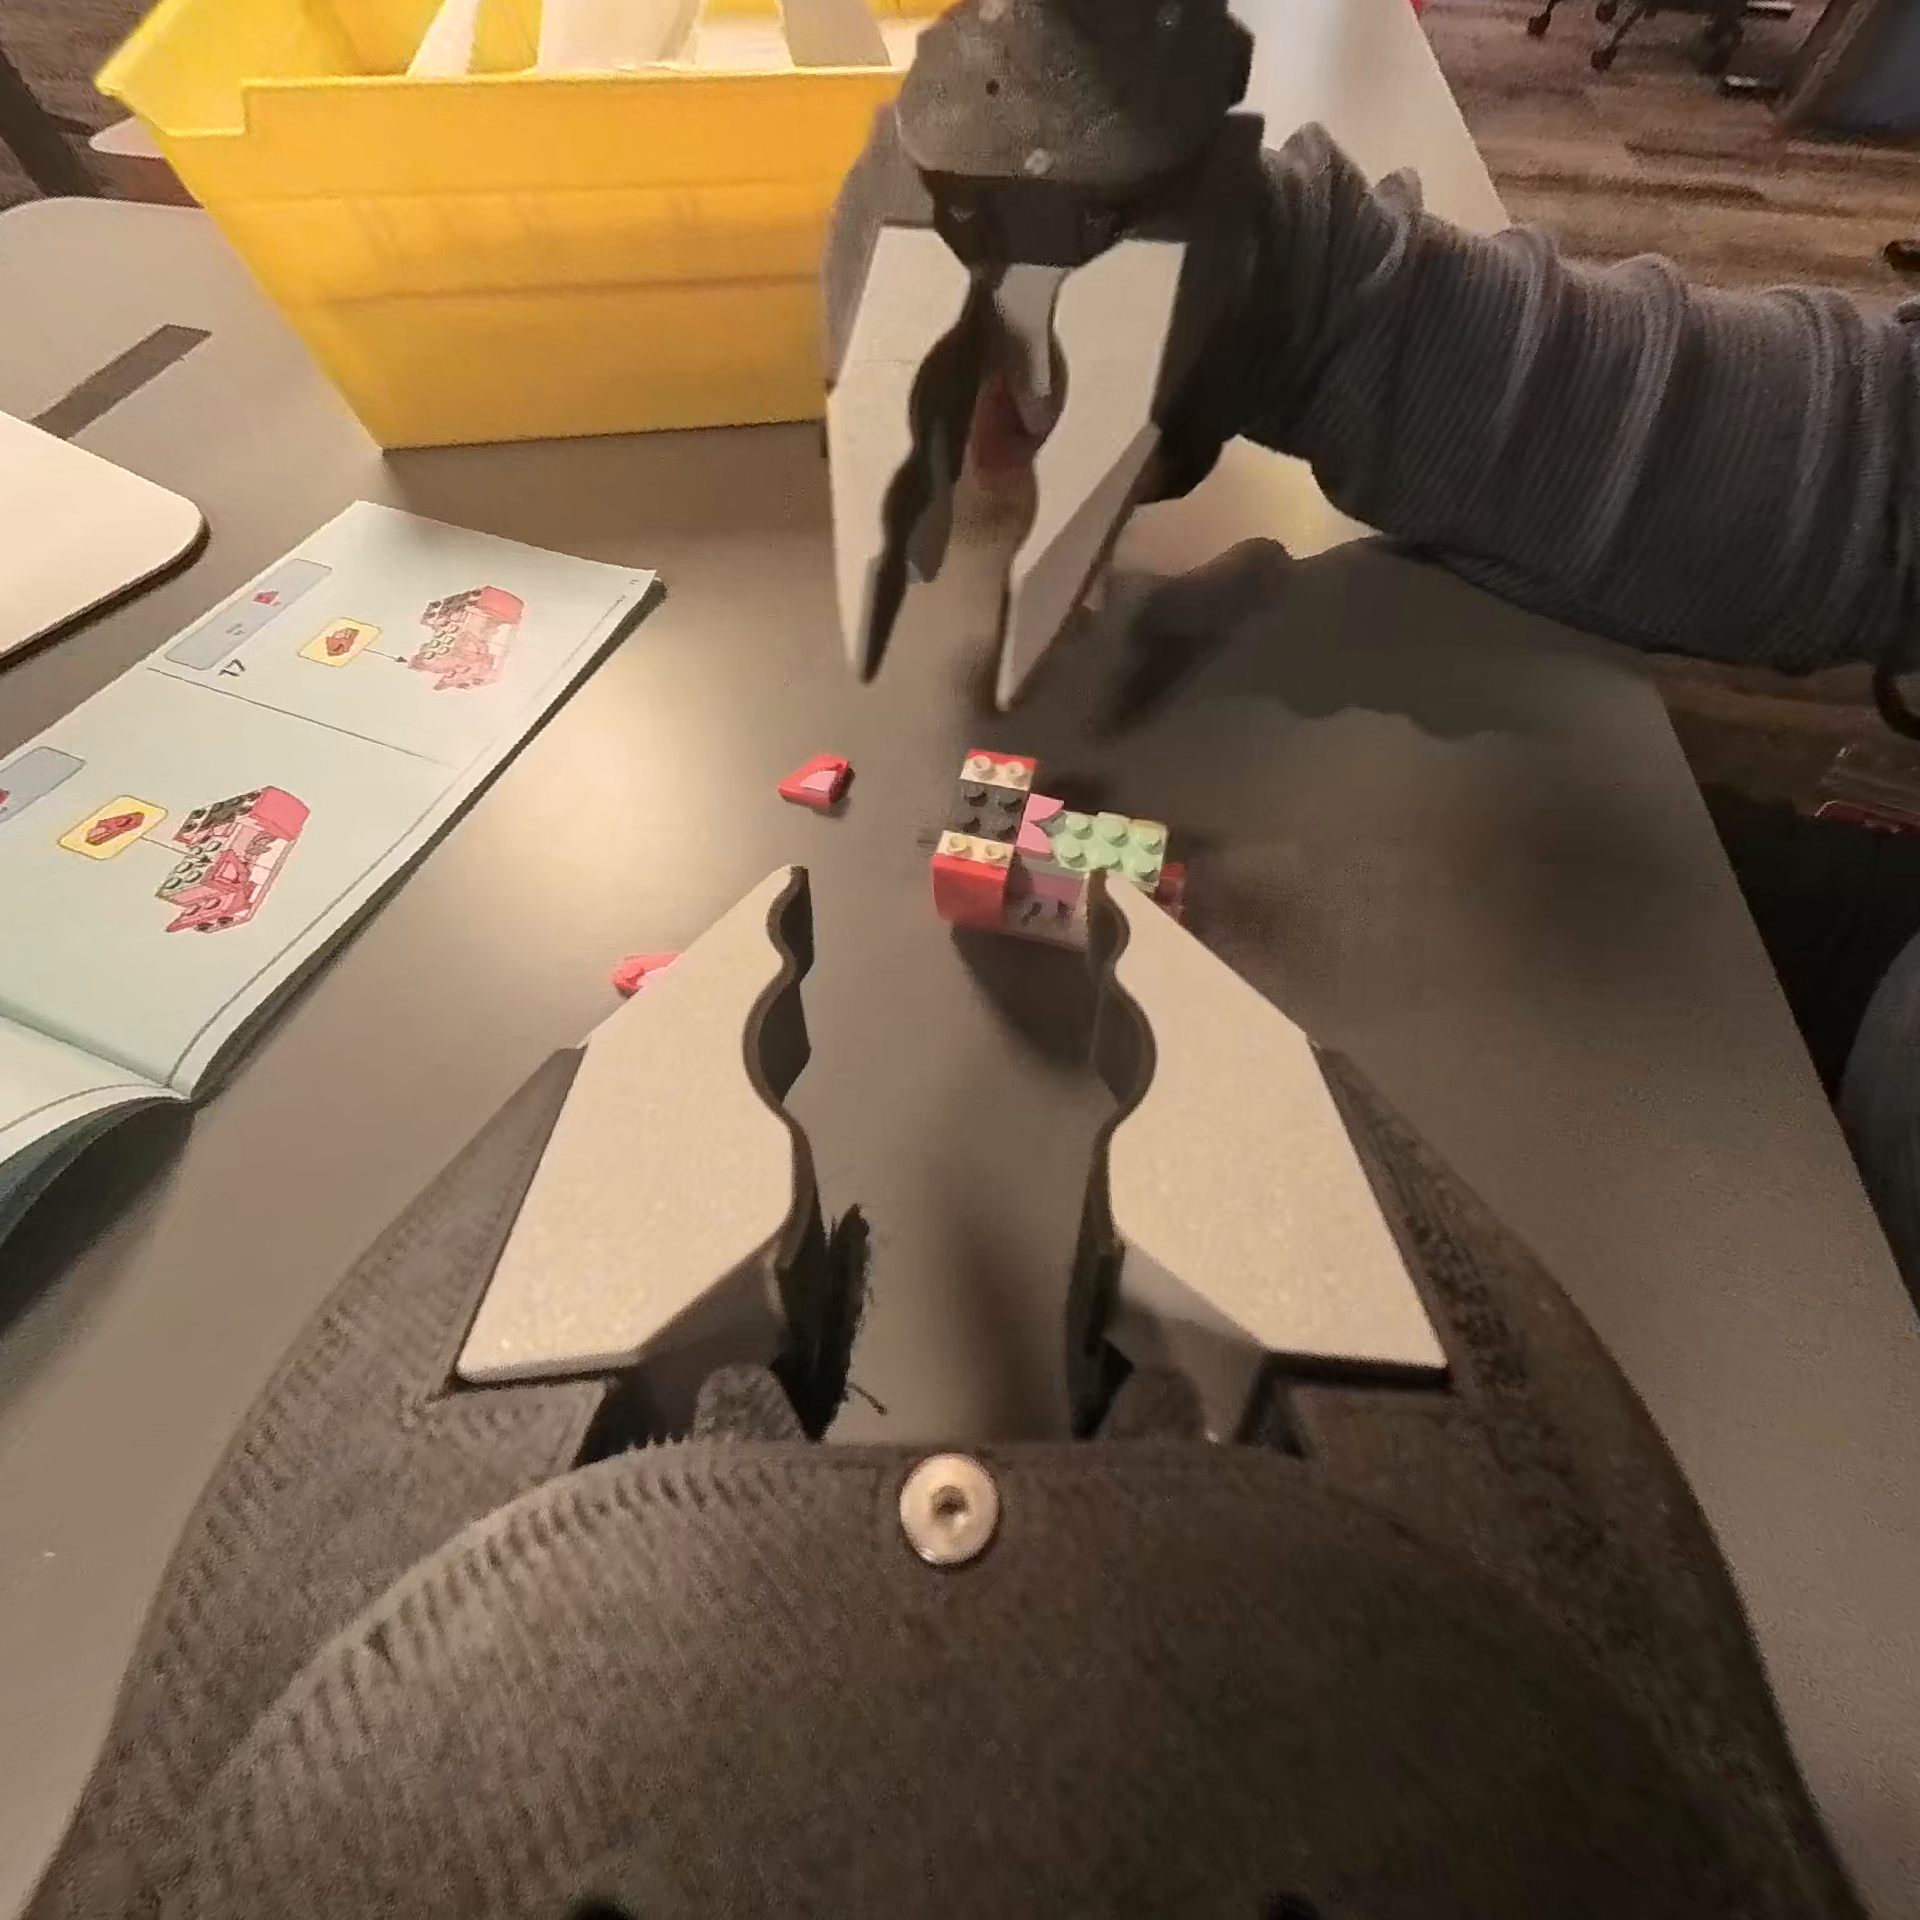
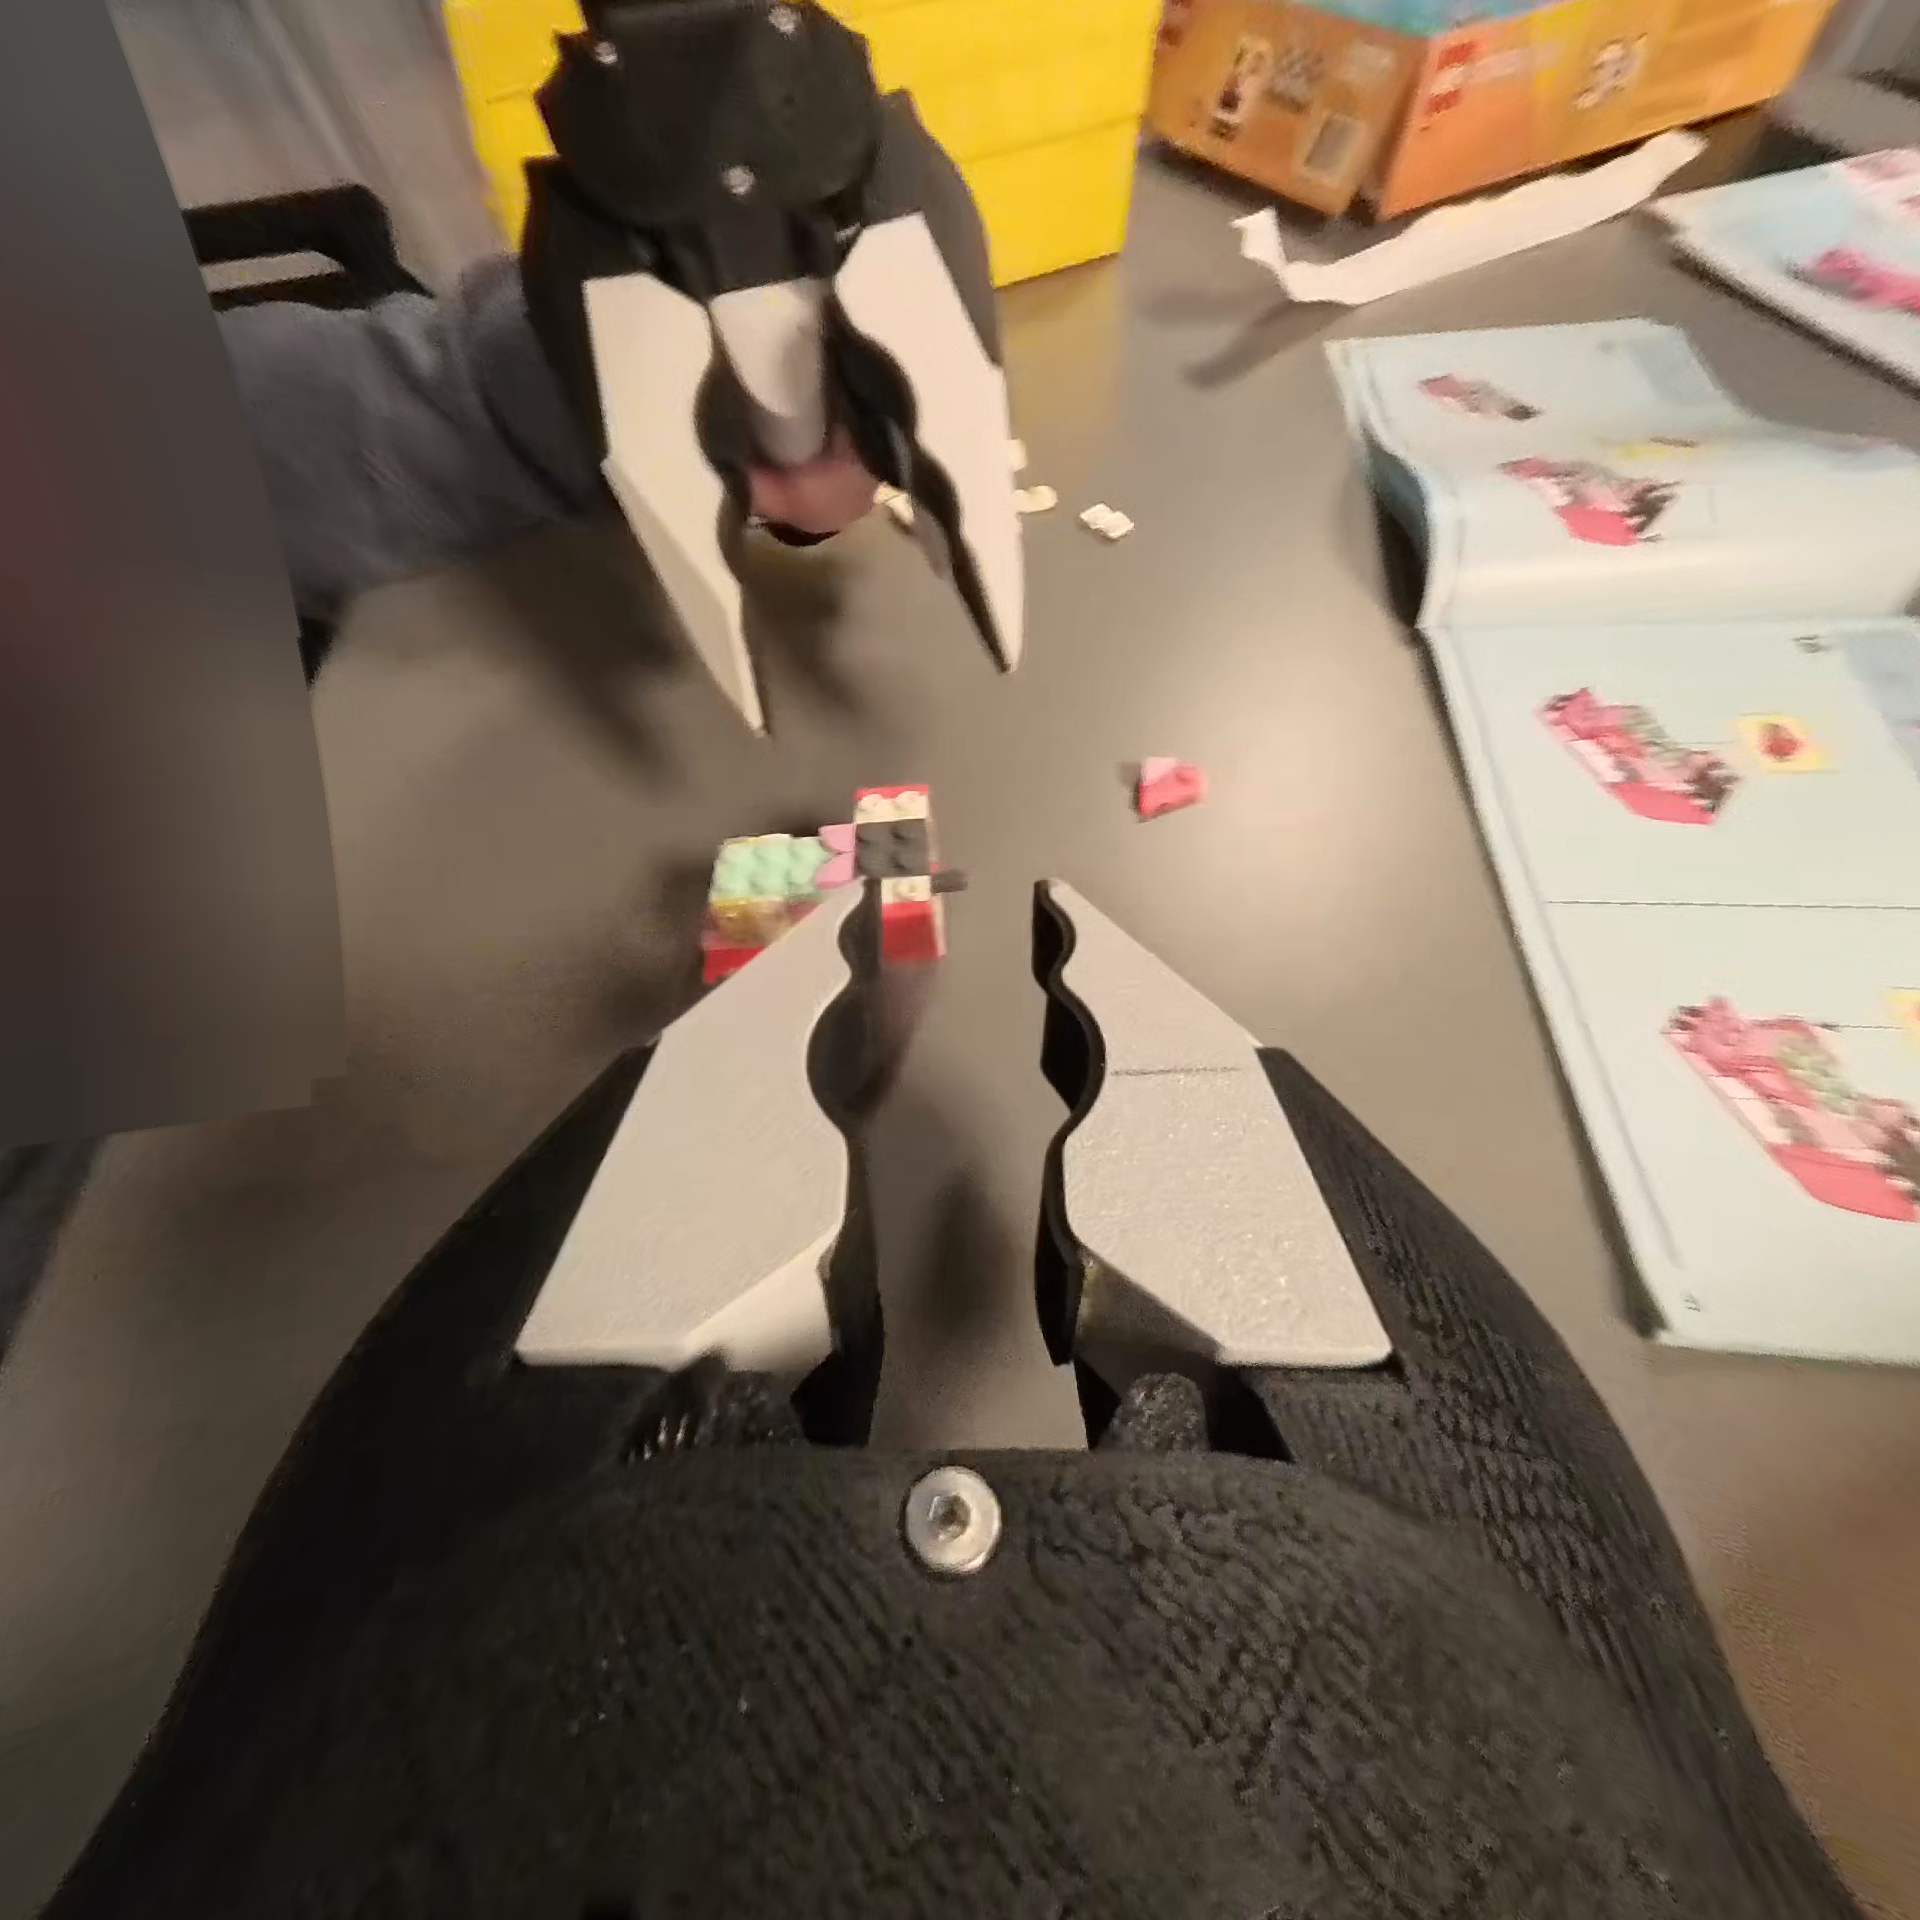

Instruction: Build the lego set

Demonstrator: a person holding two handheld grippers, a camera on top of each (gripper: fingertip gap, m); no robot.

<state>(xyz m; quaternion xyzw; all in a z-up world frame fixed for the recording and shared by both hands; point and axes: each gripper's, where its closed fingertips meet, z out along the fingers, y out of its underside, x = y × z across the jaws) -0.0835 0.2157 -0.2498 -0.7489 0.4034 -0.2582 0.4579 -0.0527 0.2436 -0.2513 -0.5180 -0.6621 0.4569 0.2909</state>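
Counts of what lies on the dark table

Two grippers, the left gripper and the right gripper, both with jaws apart and holding nothing; one brick model of red, black, pink and green bricks; two loose red pieces in the left wrist view, one red piece beyond the left fingertips and a second red piece partly hidden behind the left finger; a few small pale pieces farther off, too blurred to count surely; one yellow bin; one open instruction booklet, with another printed sheet beyond it; one orange box; one crumpled white paper
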